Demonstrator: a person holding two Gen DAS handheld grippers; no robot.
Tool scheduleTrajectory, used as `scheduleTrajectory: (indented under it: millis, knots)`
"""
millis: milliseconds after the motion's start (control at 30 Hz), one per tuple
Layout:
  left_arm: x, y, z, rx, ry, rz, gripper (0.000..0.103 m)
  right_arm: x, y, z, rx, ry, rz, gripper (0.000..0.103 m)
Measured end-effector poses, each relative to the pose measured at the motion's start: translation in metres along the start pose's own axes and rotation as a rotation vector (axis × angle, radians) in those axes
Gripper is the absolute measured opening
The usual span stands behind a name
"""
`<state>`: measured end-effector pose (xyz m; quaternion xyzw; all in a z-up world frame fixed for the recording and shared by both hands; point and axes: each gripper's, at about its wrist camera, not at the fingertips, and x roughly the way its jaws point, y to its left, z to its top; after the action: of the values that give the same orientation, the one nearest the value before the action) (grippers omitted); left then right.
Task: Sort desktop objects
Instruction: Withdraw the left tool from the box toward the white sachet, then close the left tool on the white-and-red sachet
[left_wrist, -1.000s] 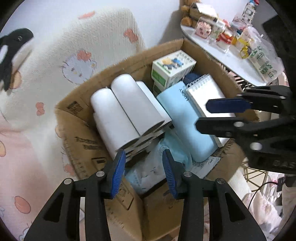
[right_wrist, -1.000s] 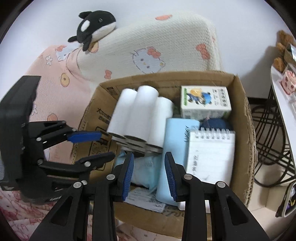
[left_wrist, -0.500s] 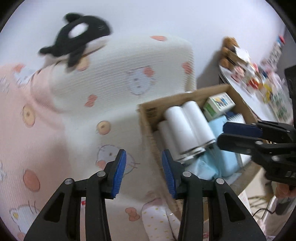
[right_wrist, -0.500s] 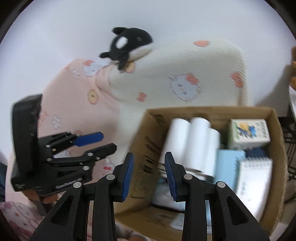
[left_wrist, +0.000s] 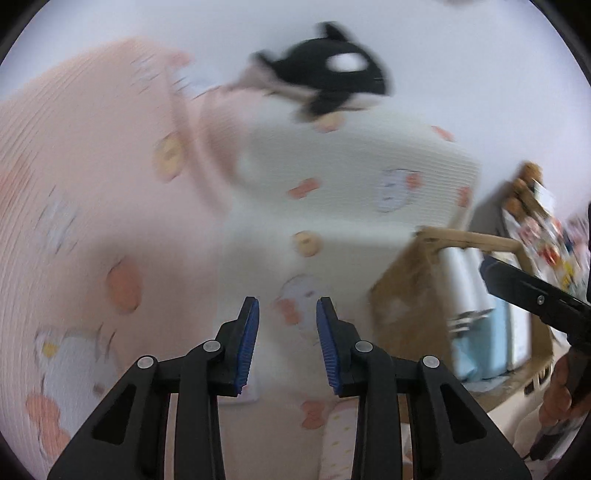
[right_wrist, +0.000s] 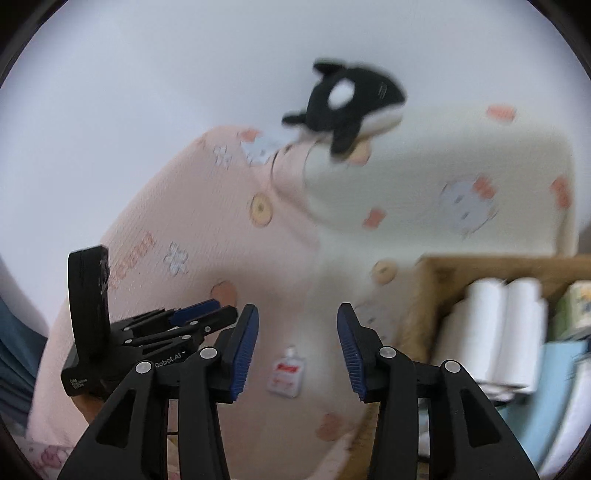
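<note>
Both views are blurring w/ motion. The left gripper (left_wrist: 286, 345), black w/ blue ribbed pads, is pointing down at pink and cream cartoon-print bedding (left_wrist: 110, 192); its jaws are closing, nothing btwn them, pads apart. The right gripper (right_wrist: 297, 356), same black frame w/ blue pads, is opening its jaws, gap wider, nothing pinched.

A small white plastic bottle w/ a red label (right_wrist: 286, 376) is lying on the pink bedding, showing thru the gap btwn the right gripper's pads but farther off, not touching them. In the right wrist view the left gripper is sitting at lower left, near the right one's left finger, well apart from the bottle.

A brown cardboard box (right_wrist: 424, 291) is standing at the right edge of both views, beside the cream pillow (right_wrist: 461, 184). Inside it: white paper rolls (right_wrist: 495, 328) lying side by side, a light-blue flat pack (right_wrist: 543, 387) next to them, and a green-and-white printed carton (right_wrist: 576, 306) at the far corner. A black-and-white orca plush toy (right_wrist: 347, 107) is perching on top of the bedding, up by the white wall. In the left wrist view a person's hand (left_wrist: 557, 391) is gripping the right gripper's handle at far right; a cluttered shelf behind the box is too blurred to read.
</note>
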<state>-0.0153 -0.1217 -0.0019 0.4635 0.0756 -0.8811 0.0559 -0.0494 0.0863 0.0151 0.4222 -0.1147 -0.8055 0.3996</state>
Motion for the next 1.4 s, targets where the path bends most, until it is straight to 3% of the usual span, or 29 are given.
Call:
scheduleTrajectory:
  millis: [67,200,333,433,567,667,800,933,1200,1400]
  knots:
    - [0.0,0.023,-0.009,-0.066,0.012,0.02,0.036,0.016,0.009,0.0,-0.021,0.036,-0.001,0.041]
    - [0.0,0.059,-0.024,-0.145,0.033,0.065,0.036,0.029,0.038,0.004,-0.124,0.026,-0.05,0.041]
    - [0.011,0.082,-0.04,-0.189,0.036,0.104,0.04,0.049,0.057,-0.001,-0.168,0.024,-0.013,0.041]
    - [0.028,0.09,-0.054,-0.231,0.053,0.076,0.045,0.08,0.063,-0.019,-0.19,0.088,-0.009,0.041]
    - [0.057,0.095,-0.072,-0.224,0.085,0.045,0.046,0.13,0.063,-0.048,-0.205,0.255,0.015,0.041]
    - [0.072,0.105,-0.083,-0.258,0.096,0.003,0.046,0.15,0.058,-0.063,-0.19,0.312,0.003,0.041]
    - [0.089,0.12,-0.093,-0.326,0.089,-0.029,0.046,0.17,0.053,-0.078,-0.191,0.321,-0.02,0.041]
    - [0.104,0.125,-0.101,-0.347,0.109,-0.046,0.046,0.197,0.035,-0.094,-0.113,0.353,-0.015,0.041]
    - [0.133,0.141,-0.115,-0.437,0.139,-0.151,0.046,0.23,-0.004,-0.118,0.018,0.37,0.02,0.041]
    - [0.158,0.141,-0.118,-0.455,0.195,-0.176,0.046,0.244,-0.013,-0.129,-0.008,0.353,0.001,0.041]
